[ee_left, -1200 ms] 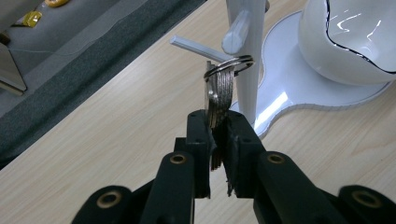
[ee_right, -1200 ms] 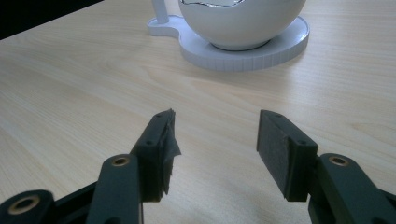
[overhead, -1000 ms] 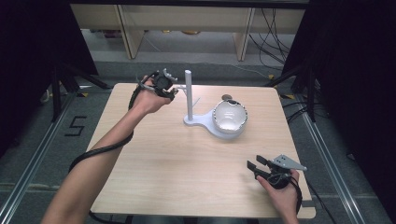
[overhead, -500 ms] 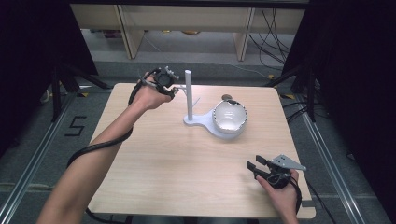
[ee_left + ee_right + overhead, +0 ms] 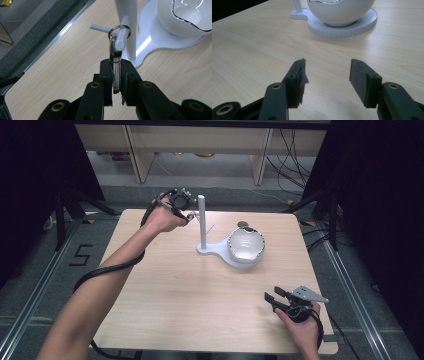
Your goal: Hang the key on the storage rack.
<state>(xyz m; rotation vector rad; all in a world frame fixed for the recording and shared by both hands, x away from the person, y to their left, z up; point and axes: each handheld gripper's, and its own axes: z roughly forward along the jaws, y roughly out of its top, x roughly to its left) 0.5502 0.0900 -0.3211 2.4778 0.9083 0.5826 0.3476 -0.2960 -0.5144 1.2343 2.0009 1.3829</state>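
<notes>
the left gripper (image 5: pixel 116 75) is clamping a bunch of keys (image 5: pixel 115 65) by their blades, low in the middle of the left gripper view, and the key ring (image 5: pixel 119 31) at the top of the bunch is already threading over the tip of a white peg (image 5: pixel 121 37) that sticks out from the stand's post (image 5: pixel 130 27) at upper centre. so the step in hand looks like hanging the keys on the stand. the next move probably calls for pushing the ring further along the peg toward the post, then letting the jaws go so the bunch is hanging free without slipping off the tip. in the high view the left gripper (image 5: pixel 181 202) is sitting at upper left beside the post (image 5: pixel 202 220), with the white bowl (image 5: pixel 245 244) to its right. the right gripper (image 5: pixel 327 75) is resting with its jaws apart and nothing between them, at lower right over the table (image 5: pixel 190 290).
</notes>
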